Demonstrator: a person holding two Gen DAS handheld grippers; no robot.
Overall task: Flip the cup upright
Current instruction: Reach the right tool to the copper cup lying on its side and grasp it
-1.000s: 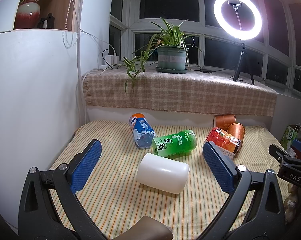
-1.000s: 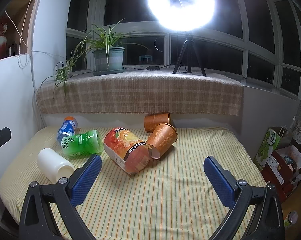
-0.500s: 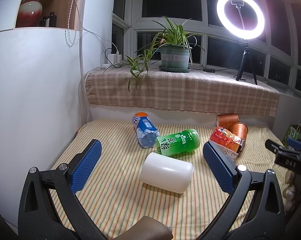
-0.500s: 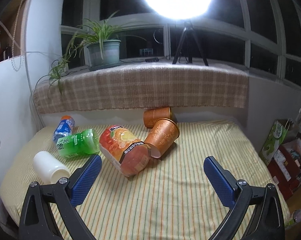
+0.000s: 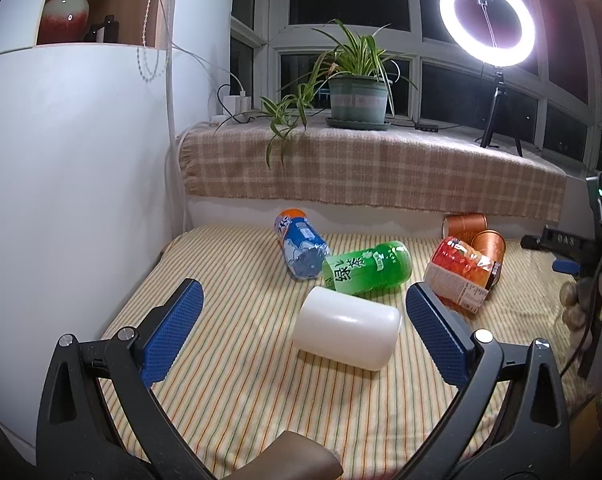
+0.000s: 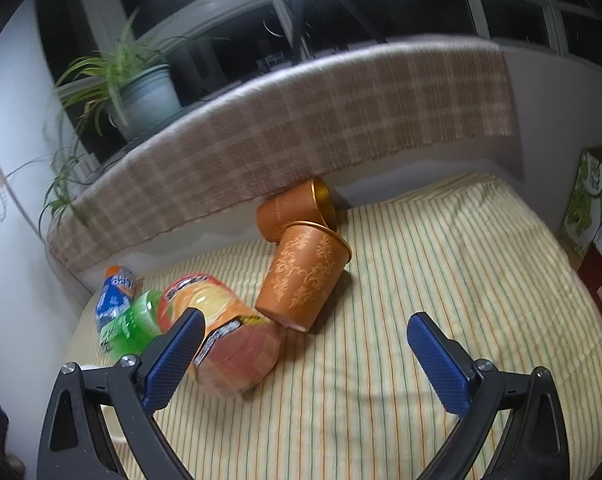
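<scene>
Cups: two orange, both on their sides on striped sheet (image 6: 441, 264). Patterned cup (image 6: 303, 278) axis runs diagonal, mouth up-right, base touching juice carton (image 6: 229, 344). Plain cup (image 6: 297, 210) behind, mouth right. Two bottles, one white cylinder (image 5: 347, 328). Left gripper (image 5: 303, 332) and right gripper (image 6: 303, 354) both spread wide, holding nothing.

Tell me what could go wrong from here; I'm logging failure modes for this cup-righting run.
1. The nearer orange cup lies tipped against the rear orange cup and touches the juice carton; grabbing it may shove or roll either one.
2. The right claw is open but its left finger sits in front of the carton, so closing could catch the carton instead.
3. The striped cloth looks soft; a righted cup might topple.
</scene>
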